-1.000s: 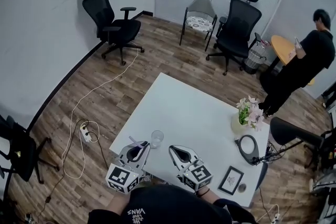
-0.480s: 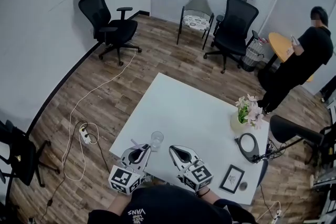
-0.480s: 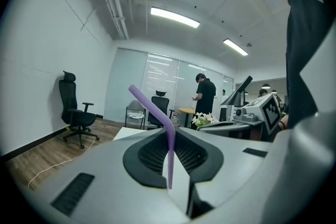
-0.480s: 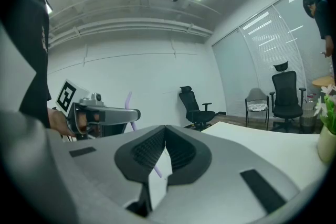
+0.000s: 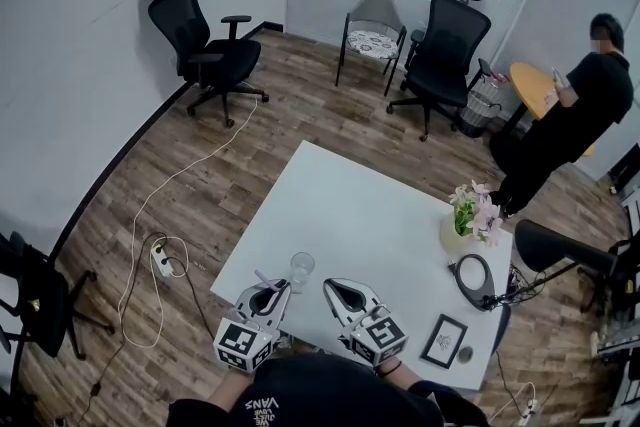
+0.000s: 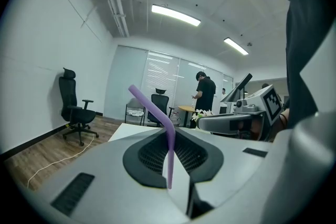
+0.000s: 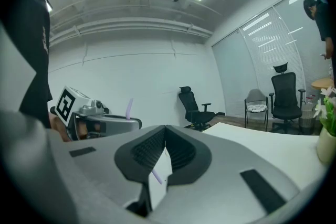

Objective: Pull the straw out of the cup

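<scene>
A clear cup stands near the front left of the white table, with no straw in it. My left gripper hovers just left of the cup, shut on a purple bendy straw. The straw runs up between the jaws and bends away to the left. My right gripper floats to the right of the cup, and its jaws meet at the tips. Low in that gap a small purple sliver shows; I cannot tell what it is.
A vase of flowers, a round black object and a small framed picture sit at the table's right end. A person stands at the far right. Office chairs and a floor cable lie beyond.
My left gripper has sunk a little beside the cup with the straw still in it. The right gripper has not moved.
</scene>
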A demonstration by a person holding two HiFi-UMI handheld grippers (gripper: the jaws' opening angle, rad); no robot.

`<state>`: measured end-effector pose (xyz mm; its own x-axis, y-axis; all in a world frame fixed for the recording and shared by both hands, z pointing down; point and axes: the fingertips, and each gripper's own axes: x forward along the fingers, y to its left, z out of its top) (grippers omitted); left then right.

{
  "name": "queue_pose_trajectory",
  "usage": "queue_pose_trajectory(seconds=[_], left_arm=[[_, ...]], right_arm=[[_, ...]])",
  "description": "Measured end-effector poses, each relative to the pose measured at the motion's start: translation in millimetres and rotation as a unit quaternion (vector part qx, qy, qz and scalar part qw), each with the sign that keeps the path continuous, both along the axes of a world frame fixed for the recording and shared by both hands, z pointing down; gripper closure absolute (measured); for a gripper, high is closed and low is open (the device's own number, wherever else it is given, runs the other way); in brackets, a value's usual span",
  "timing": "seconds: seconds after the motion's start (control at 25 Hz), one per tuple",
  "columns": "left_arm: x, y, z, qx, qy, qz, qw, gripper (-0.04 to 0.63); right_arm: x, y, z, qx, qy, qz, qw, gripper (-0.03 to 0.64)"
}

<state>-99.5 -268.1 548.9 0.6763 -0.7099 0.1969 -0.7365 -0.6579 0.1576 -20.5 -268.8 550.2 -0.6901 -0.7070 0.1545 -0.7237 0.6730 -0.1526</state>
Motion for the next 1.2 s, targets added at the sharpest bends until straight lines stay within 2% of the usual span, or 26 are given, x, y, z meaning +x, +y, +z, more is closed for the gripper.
queue_pose_trajectory(seconds=[0.32, 0.72, 1.2], left_arm=[[3.6, 3.2, 4.6, -0.004, -0.004, 0.01, 0.9999, 0.558], [3.2, 4.9, 4.0, -0.005, -0.001, 0.004, 1.0, 0.558], [3.8, 6.0, 4.4, -0.007, -0.002, -0.003, 1.0, 0.558]], right_arm=[[0.2, 2.5, 0.0, 0.0, 0.003, 0.002, 1.0, 0.6], [-1.9, 6.5, 1.1, 0.002, 0.02, -0.009, 1.0, 0.6], [-1.6, 6.1, 1.5, -0.001, 0.018, -0.018, 1.0, 0.6]])
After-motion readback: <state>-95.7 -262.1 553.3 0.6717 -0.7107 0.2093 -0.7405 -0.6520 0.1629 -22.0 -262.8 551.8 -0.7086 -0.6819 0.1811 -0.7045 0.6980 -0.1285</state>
